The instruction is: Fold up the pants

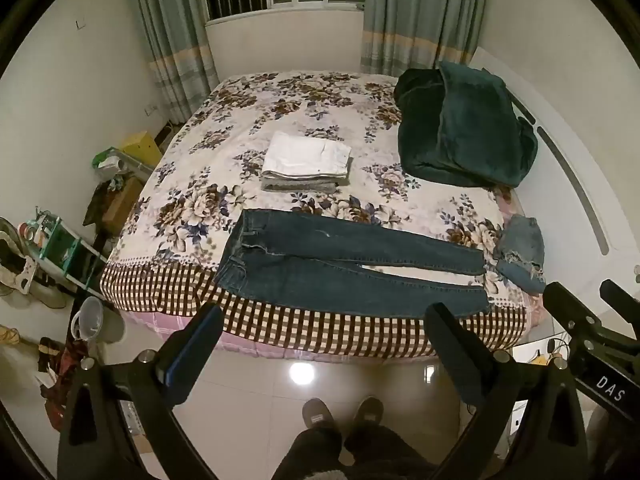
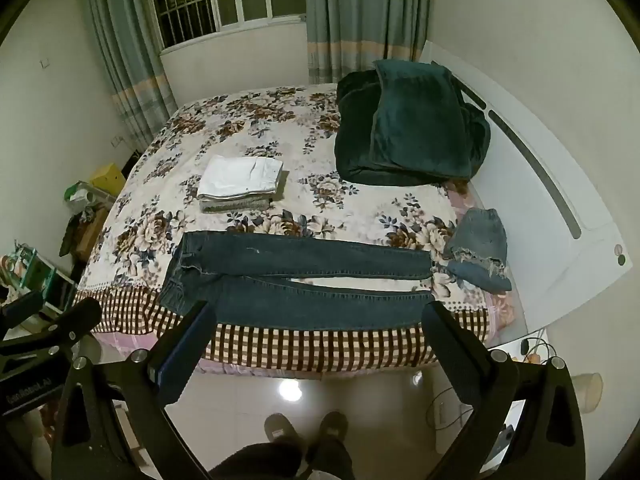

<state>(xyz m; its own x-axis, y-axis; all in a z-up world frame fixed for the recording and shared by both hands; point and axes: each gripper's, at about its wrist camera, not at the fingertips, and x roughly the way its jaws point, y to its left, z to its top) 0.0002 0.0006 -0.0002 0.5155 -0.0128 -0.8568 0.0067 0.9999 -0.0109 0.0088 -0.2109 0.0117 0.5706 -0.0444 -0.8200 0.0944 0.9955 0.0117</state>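
Note:
Dark blue jeans [image 1: 344,268] lie flat along the near edge of the bed, waist to the left, both legs stretched to the right with a narrow gap between them; they also show in the right wrist view [image 2: 304,280]. My left gripper [image 1: 324,316] is open and empty, held back from the bed above the floor. My right gripper [image 2: 316,314] is open and empty too, beside the left one; it shows at the right edge of the left wrist view [image 1: 588,292].
The bed [image 1: 280,124] has a floral cover with a checked border. A stack of folded white and grey clothes [image 1: 306,162] sits mid-bed. A dark green blanket [image 1: 464,128] lies at the far right, folded denim shorts [image 1: 520,254] near right. Cluttered shelves [image 1: 60,248] stand left.

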